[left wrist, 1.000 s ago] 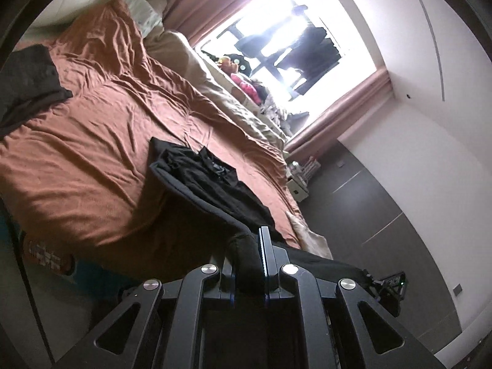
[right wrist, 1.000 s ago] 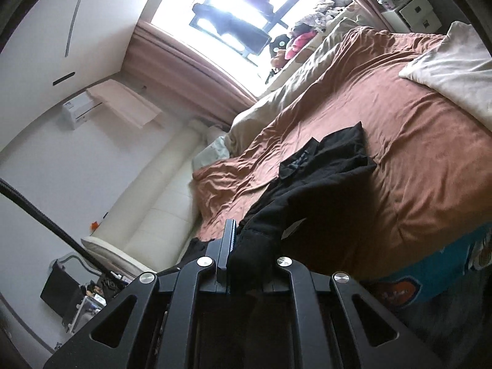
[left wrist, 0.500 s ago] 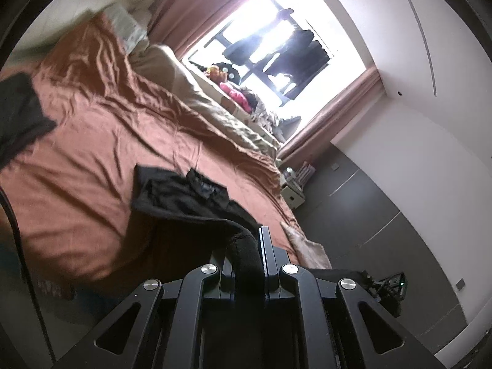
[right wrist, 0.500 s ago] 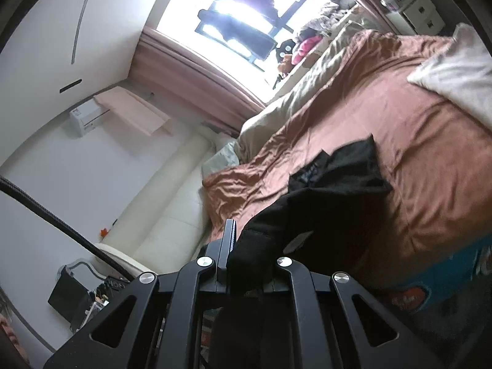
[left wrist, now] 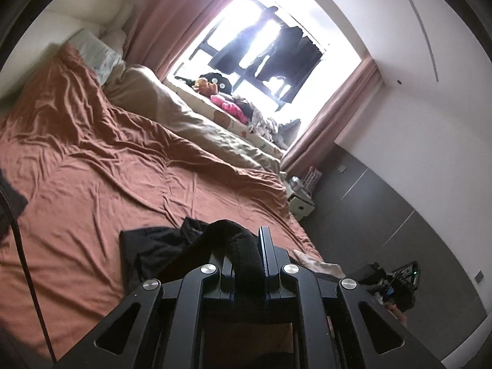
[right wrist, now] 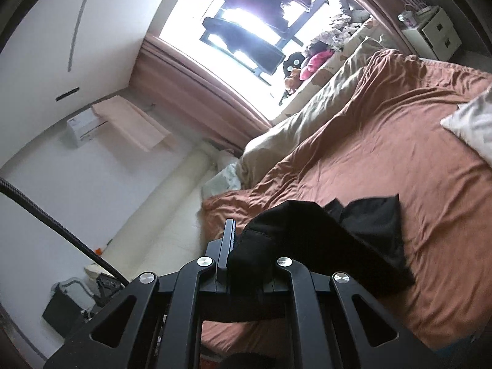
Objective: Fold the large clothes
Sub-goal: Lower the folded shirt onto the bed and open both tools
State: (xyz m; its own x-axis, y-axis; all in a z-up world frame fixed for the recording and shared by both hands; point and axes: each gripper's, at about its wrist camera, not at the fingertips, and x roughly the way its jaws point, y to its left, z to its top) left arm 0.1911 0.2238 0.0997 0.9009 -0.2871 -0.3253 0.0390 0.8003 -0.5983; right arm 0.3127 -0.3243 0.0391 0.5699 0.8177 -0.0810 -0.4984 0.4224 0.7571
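A large black garment (left wrist: 160,246) lies partly on the rust-brown bed (left wrist: 92,184). My left gripper (left wrist: 244,246) is shut on one thick edge of it, lifted above the bed. My right gripper (right wrist: 246,246) is shut on another edge of the same black garment (right wrist: 369,230), whose free end drapes down onto the bed (right wrist: 399,153). The cloth hides the fingertips of both grippers.
A beige duvet (left wrist: 200,123) lies along the bed's far side under the window (left wrist: 261,46). A white nightstand (left wrist: 299,206) stands at the bed's corner. A white cloth (right wrist: 473,126) lies on the bed. Another dark garment (left wrist: 9,206) sits at the left edge.
Both grippers have risen and tilted upward, pulling the black garment toward the near bed edge. It now looks more bunched and lies lower in both views.
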